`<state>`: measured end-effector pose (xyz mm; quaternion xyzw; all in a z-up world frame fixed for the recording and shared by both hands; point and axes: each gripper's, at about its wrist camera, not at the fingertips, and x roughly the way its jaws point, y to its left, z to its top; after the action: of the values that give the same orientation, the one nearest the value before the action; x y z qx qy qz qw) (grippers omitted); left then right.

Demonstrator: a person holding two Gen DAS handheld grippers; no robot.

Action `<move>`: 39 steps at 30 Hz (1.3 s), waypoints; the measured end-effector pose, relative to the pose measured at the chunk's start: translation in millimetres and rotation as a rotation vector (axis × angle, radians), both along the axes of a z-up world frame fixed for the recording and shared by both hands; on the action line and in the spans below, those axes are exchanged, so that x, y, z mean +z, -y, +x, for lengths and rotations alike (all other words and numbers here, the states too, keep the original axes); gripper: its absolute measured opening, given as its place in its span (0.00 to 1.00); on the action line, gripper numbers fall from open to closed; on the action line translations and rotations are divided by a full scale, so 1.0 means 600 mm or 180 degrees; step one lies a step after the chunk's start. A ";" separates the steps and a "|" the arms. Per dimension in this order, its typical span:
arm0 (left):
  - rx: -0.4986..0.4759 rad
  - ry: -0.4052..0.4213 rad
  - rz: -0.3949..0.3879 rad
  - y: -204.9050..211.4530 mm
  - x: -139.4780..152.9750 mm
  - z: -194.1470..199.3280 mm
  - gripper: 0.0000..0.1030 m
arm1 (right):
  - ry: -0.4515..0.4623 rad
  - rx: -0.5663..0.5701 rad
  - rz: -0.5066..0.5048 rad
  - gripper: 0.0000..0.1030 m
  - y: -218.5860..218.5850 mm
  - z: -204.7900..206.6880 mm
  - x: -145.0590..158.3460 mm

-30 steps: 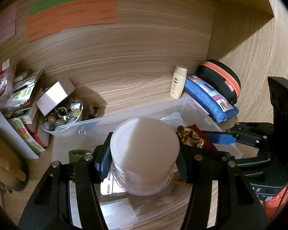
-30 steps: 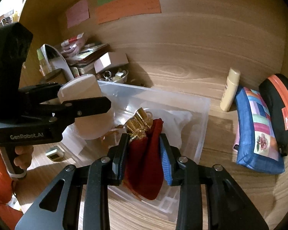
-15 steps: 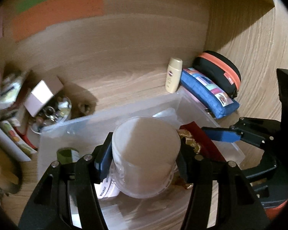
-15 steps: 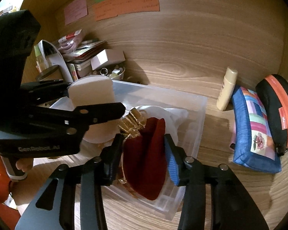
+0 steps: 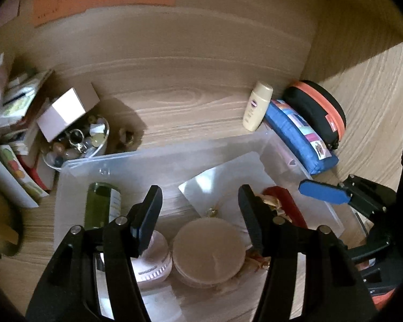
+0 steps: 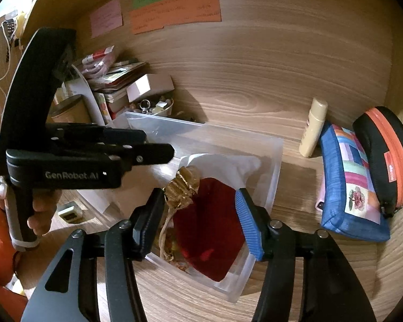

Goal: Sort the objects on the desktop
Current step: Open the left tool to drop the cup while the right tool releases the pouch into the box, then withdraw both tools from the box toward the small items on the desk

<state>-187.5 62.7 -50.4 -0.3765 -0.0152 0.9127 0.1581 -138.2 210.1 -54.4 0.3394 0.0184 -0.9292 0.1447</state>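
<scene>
Both grippers hang over the clear bin (image 5: pixel 158 158) with their jaws spread and nothing between them. Below the left gripper (image 5: pixel 200 214) a white tub (image 5: pixel 208 252) stands upright on the bin floor, beside a smaller white jar (image 5: pixel 154 264) and a green bottle (image 5: pixel 102 204) lying at the bin's left end. Below the right gripper (image 6: pixel 198 214) a red pouch (image 6: pixel 209 222) with gold trim lies in the near right corner of the bin, partly on a white sheet (image 6: pixel 228 163). The step in hand looks like the release: tub and pouch are both down inside the bin and neither gripper touches its item. Outside the bin, on the desk to the far right, a cream bottle (image 6: pixel 313 128), a blue pouch (image 6: pixel 349 187) and a black case (image 6: pixel 384 155) sit close together; a bowl of trinkets (image 5: pixel 78 142) and a small box (image 5: pixel 67 110) crowd the far left. The next move probably calls for lifting both grippers clear of the bin walls, then sending the right one toward the cream bottle, the nearest loose item.
</scene>
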 end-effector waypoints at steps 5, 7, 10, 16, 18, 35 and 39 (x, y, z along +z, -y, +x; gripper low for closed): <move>0.0109 -0.0234 -0.0214 -0.002 0.020 0.026 0.63 | -0.0108 -0.0012 -0.0044 0.63 -0.002 0.005 0.011; 0.0150 -0.0293 -0.0239 0.003 0.028 0.035 0.68 | -0.0132 -0.0016 -0.0073 0.65 -0.002 0.007 0.015; 0.0224 -0.0354 -0.0231 0.018 0.041 0.049 0.71 | -0.0161 -0.0021 -0.0085 0.69 -0.001 0.008 0.018; 0.0420 -0.0494 -0.0250 0.061 0.062 0.087 0.87 | -0.0218 -0.0057 -0.0081 0.74 0.007 0.015 0.029; 0.0495 -0.0559 -0.0265 0.077 0.067 0.103 0.91 | -0.0233 -0.0102 -0.0058 0.75 0.011 0.018 0.034; 0.0510 -0.0450 -0.0366 0.147 0.022 0.203 0.95 | -0.0305 -0.0353 0.0076 0.85 0.075 0.110 0.050; 0.0465 -0.0387 -0.0365 0.152 0.002 0.217 0.95 | -0.0217 -0.0391 0.0088 0.85 0.090 0.131 0.034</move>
<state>-57.4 -28.7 -49.1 -0.3267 0.0192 0.9423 0.0699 -59.5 155.8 -33.9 0.3101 0.0153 -0.9470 0.0819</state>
